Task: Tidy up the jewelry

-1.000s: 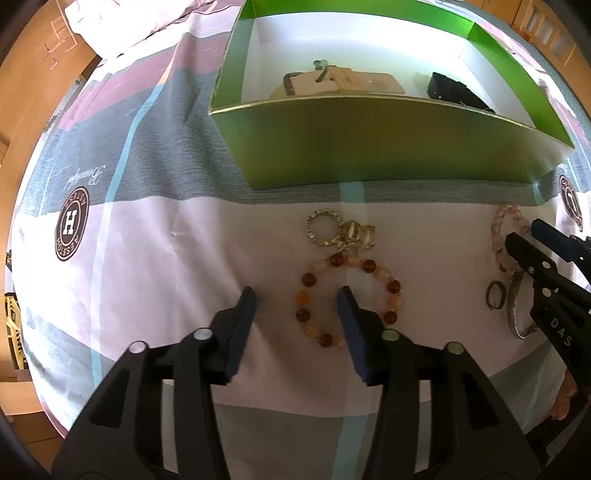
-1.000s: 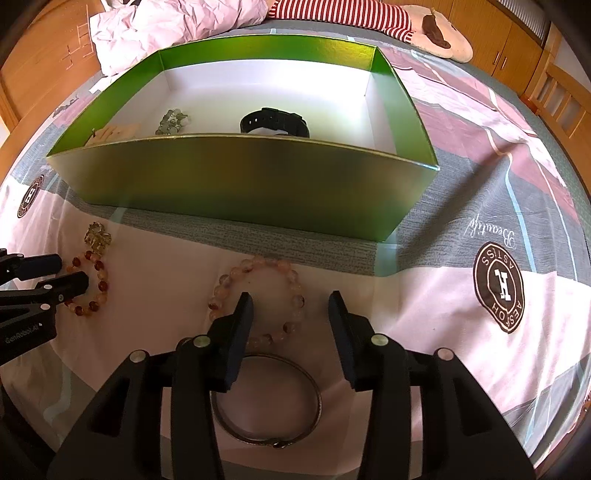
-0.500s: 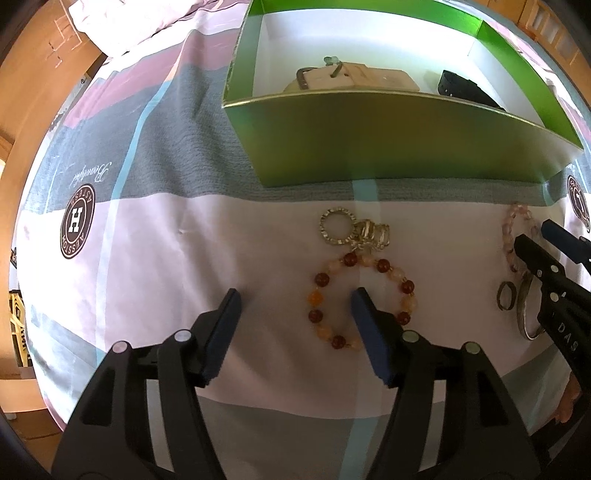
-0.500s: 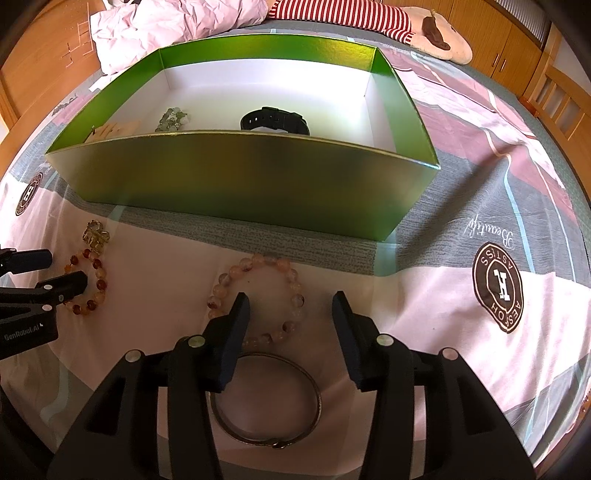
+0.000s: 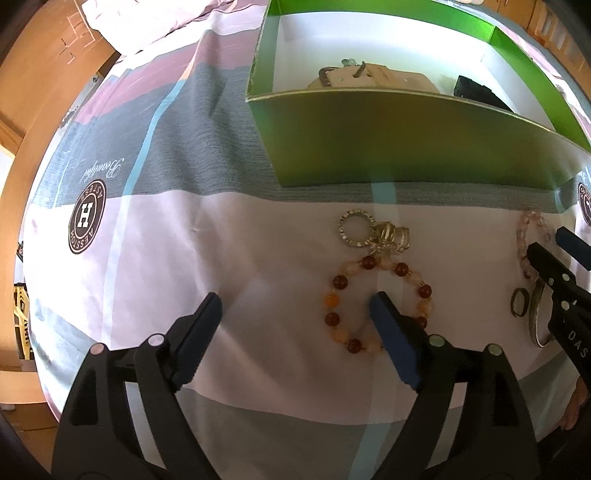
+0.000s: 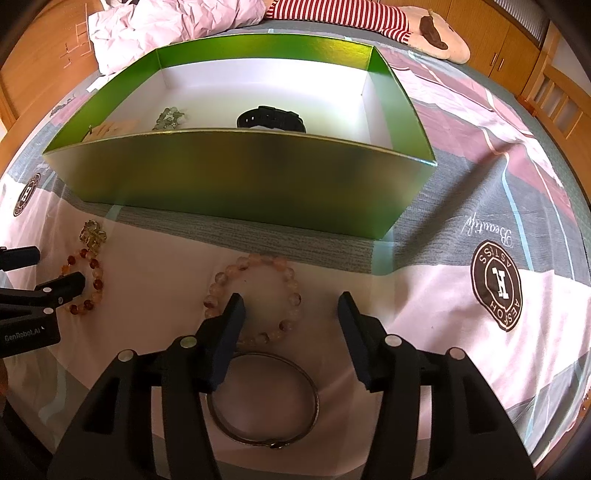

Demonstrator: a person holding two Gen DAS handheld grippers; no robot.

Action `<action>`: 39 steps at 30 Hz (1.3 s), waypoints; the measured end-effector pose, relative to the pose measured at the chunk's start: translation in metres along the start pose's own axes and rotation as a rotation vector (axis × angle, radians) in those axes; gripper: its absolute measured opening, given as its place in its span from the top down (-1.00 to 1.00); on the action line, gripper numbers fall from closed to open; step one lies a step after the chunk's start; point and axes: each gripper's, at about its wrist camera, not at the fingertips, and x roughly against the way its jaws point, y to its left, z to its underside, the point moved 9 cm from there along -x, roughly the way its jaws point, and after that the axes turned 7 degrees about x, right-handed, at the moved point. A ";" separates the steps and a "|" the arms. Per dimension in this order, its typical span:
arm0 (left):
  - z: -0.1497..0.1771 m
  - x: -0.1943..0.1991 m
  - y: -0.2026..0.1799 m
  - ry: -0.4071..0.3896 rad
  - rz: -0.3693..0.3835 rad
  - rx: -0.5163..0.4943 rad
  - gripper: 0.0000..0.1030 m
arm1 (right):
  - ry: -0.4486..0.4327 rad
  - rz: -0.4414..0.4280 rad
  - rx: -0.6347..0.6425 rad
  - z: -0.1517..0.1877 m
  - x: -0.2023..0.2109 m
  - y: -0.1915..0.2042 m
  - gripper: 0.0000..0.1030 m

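A red-and-orange bead bracelet [image 5: 340,282] lies on the bed cover in front of a green box [image 5: 406,147]. My left gripper [image 5: 295,299] hangs over it, jaws opening; its right finger covers the bracelet's middle, and the pads press nothing. A gold ring charm [image 5: 354,227] and gold clip [image 5: 395,234] lie just beyond. A pale pink bead bracelet [image 6: 258,260] lies under my right gripper [image 6: 291,299], whose jaws are opening with the bracelet's right half between them, untouched. A metal bangle [image 6: 314,391] lies nearer the camera. My left gripper [image 6: 55,267] shows at the far left.
The green box [image 6: 240,177] holds a black watch [image 6: 271,118], a green bead piece [image 6: 170,118] and a tan strap [image 5: 369,75]. A small dark ring [image 5: 519,306] lies by the bangle. A crumpled quilt [image 6: 166,26] and striped plush [image 6: 369,18] lie behind; wooden furniture surrounds the bed.
Both grippers' jaws have spread, the left one much wider. Both hands stay over their bracelets, and no jewelry has moved.
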 end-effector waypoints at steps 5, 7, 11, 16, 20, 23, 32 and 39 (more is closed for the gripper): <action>0.002 0.001 0.000 -0.002 0.004 0.016 -0.63 | 0.000 0.000 0.001 0.000 0.000 0.000 -0.06; 0.005 0.002 -0.003 0.017 0.035 0.024 -0.37 | -0.001 0.000 0.001 0.000 0.000 0.000 -0.06; 0.006 0.007 -0.010 0.027 0.089 0.006 0.21 | -0.001 0.000 0.001 0.000 0.001 0.001 -0.06; 0.009 0.012 -0.016 0.033 0.117 -0.021 0.70 | -0.002 0.002 0.011 0.000 0.001 0.002 -0.06; 0.010 0.012 -0.017 0.031 0.113 -0.032 0.69 | -0.001 0.003 0.011 0.000 -0.001 0.002 -0.06; 0.010 0.013 -0.019 0.025 0.094 -0.048 0.65 | -0.001 0.002 0.010 -0.001 -0.002 0.000 -0.06; 0.008 0.005 -0.015 0.039 0.029 0.024 -0.60 | 0.016 0.003 -0.067 0.004 -0.009 -0.012 -0.67; 0.009 0.003 -0.012 0.042 0.012 0.063 -0.88 | 0.020 0.003 -0.064 0.004 -0.016 -0.011 -0.97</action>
